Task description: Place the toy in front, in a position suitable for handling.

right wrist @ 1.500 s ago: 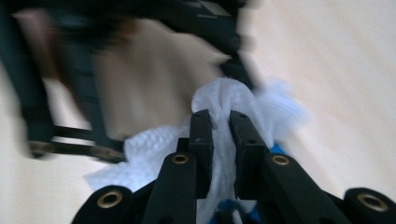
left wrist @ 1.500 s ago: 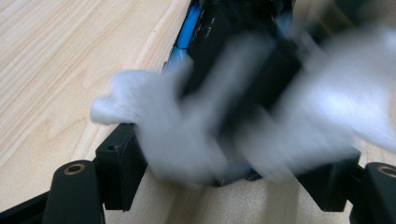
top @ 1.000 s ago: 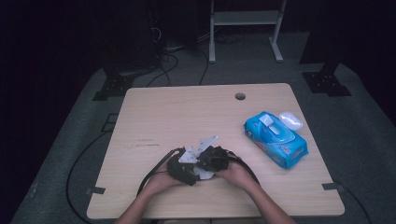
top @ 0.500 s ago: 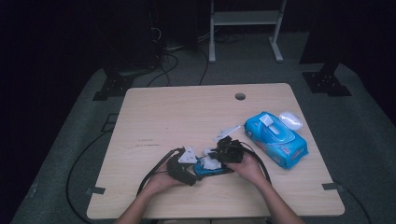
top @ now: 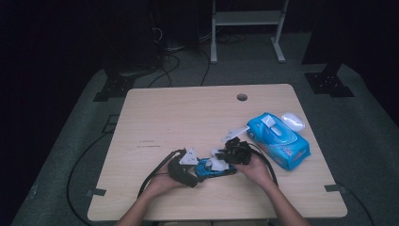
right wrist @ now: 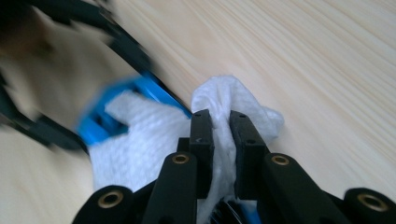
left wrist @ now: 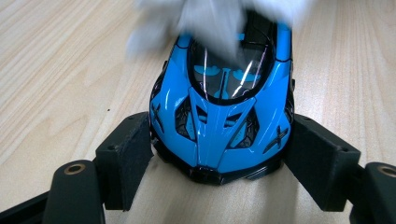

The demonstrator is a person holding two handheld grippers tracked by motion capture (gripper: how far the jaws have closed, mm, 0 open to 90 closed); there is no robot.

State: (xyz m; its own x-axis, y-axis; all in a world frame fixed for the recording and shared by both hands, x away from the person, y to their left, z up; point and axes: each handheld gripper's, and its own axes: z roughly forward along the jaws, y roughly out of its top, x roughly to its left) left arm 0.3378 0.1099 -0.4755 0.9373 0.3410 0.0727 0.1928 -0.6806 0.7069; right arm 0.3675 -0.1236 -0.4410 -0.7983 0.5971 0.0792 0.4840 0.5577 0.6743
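Note:
A blue toy car (left wrist: 223,105) with a black canopy rests on the wooden table (top: 188,117). My left gripper (left wrist: 219,161) is shut on its nose, one pad on each side. In the high view the car (top: 207,168) lies between my left gripper (top: 186,167) and my right gripper (top: 230,151). My right gripper (right wrist: 219,130) is shut on a white wet wipe (right wrist: 140,144). The wipe (left wrist: 219,21) lies blurred across the car's roof and rear. In the high view the wipe (top: 217,162) shows as a white patch over the car.
A blue wet-wipe pack (top: 277,139) lies at the right of the table, its lid flipped open, with a white cap-like thing (top: 292,121) beside it. A cable hole (top: 242,97) sits near the far edge. Black cables (top: 157,172) trail off the near edge.
My right hand has moved to the right along the car with the wipe, away from the left gripper. The left gripper and the car have stayed in place.

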